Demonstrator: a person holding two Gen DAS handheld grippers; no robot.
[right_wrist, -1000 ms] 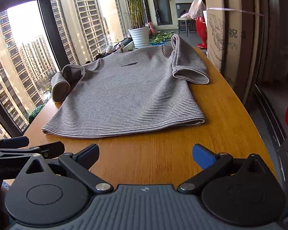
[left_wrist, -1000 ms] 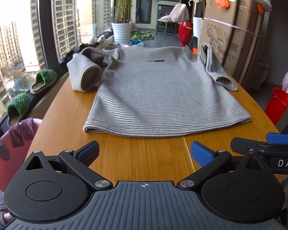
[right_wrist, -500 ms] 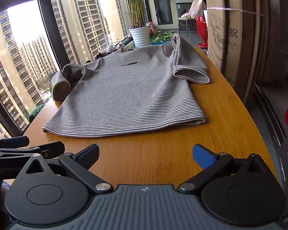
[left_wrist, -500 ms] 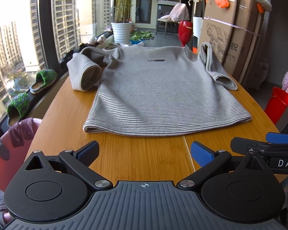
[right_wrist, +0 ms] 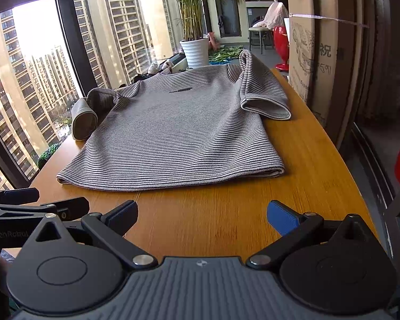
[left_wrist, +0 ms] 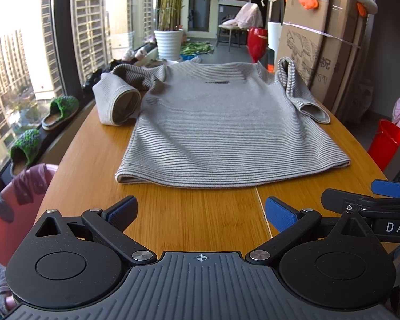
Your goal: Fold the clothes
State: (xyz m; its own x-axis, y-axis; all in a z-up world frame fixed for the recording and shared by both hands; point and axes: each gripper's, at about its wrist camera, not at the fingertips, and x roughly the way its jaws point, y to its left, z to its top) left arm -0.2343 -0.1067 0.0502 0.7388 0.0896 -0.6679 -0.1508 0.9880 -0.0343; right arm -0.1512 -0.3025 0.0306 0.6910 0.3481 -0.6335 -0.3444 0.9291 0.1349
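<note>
both tools [left_wrist: 200, 209] [right_wrist: 201, 214] agape, empty — striped grey shirt [left_wrist: 226, 130] flat on table [left_wrist: 189, 213]

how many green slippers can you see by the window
2. One slipper lies on the sill beside the table's left edge; the other slipper lies nearer the camera on the same sill. More could be hidden below the table.

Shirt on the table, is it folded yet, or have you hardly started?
Hardly started. Done: the shirt lies spread flat on the table, with both sleeves bunched beside it. In hand: nothing; the left gripper and right gripper sit short of the hem, jaws open and empty. Left: every fold.
</note>
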